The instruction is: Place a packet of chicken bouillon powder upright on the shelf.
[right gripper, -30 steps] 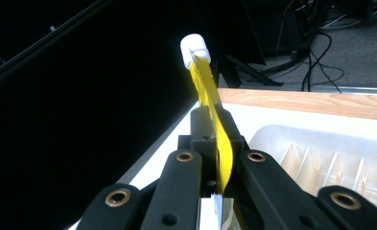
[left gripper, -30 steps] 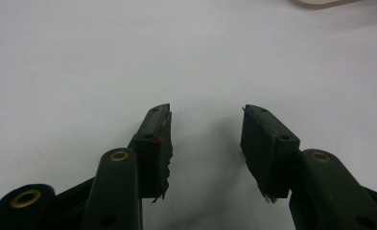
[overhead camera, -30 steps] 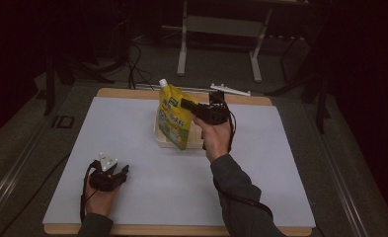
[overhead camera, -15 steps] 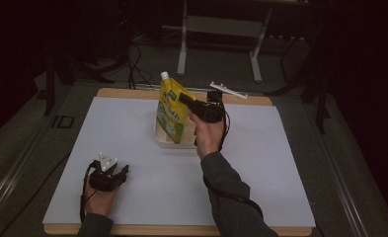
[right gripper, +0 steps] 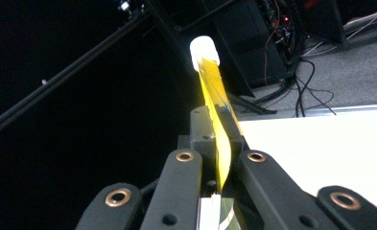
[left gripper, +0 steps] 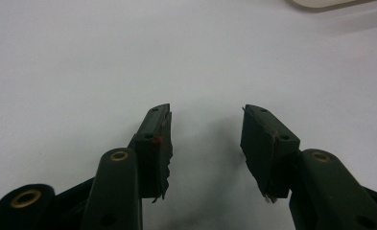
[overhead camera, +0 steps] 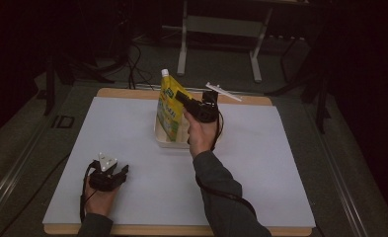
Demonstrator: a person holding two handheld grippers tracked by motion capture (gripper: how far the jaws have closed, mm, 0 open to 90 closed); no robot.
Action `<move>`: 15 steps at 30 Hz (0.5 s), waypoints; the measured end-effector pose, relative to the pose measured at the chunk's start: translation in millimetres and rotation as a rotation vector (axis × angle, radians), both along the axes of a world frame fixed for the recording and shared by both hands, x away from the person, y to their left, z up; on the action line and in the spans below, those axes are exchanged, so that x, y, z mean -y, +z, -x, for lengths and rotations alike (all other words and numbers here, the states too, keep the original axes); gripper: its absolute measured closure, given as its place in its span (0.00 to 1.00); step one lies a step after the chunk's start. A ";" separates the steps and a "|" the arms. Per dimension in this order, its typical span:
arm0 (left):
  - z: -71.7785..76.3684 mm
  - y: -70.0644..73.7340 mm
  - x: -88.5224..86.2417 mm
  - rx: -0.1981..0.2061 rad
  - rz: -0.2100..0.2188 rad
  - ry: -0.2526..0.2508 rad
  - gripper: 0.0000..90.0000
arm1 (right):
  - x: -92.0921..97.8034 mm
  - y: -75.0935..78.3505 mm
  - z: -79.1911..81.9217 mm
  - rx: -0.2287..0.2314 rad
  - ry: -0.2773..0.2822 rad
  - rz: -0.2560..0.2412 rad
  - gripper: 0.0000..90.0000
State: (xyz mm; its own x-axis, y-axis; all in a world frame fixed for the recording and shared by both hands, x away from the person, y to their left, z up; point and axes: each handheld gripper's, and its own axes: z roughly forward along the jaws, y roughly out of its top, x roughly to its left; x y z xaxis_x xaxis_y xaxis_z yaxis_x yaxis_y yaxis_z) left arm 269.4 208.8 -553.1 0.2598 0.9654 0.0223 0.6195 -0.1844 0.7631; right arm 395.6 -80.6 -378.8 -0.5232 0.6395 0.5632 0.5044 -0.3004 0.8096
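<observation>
Right tongs [right gripper: 218,143] clamped on pouch [right gripper: 214,91]

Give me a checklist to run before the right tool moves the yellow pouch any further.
1. Right tool shut on the yellow pouch: ok.
2. Grip on the pouch's edge, below the white cap: ok.
3. Cap closed tight: cannot tell.
4. Pouch bottom lifted out of the white tray: cannot tell.
5. Left tool open, resting on the white table away from the tray: ok.
</observation>
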 end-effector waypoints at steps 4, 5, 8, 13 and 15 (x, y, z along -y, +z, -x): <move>0.0 -0.1 -0.1 0.000 0.001 0.000 0.60 | -2.8 -3.1 -1.0 0.001 -0.012 -0.025 1.00; 0.0 -0.1 -0.1 -0.001 0.002 0.000 0.60 | -3.3 -3.7 -1.6 0.000 -0.009 -0.027 1.00; -0.1 -0.1 -0.2 -0.001 0.003 0.001 0.60 | -6.2 -5.7 -2.6 0.004 -0.006 -0.038 1.00; 0.2 0.0 -0.6 0.002 0.006 0.002 0.60 | -12.5 -7.8 -3.3 0.006 -0.012 -0.072 1.00; 0.3 0.1 -0.7 0.002 0.007 0.002 0.60 | -15.1 -8.9 -3.3 0.018 -0.018 -0.071 1.00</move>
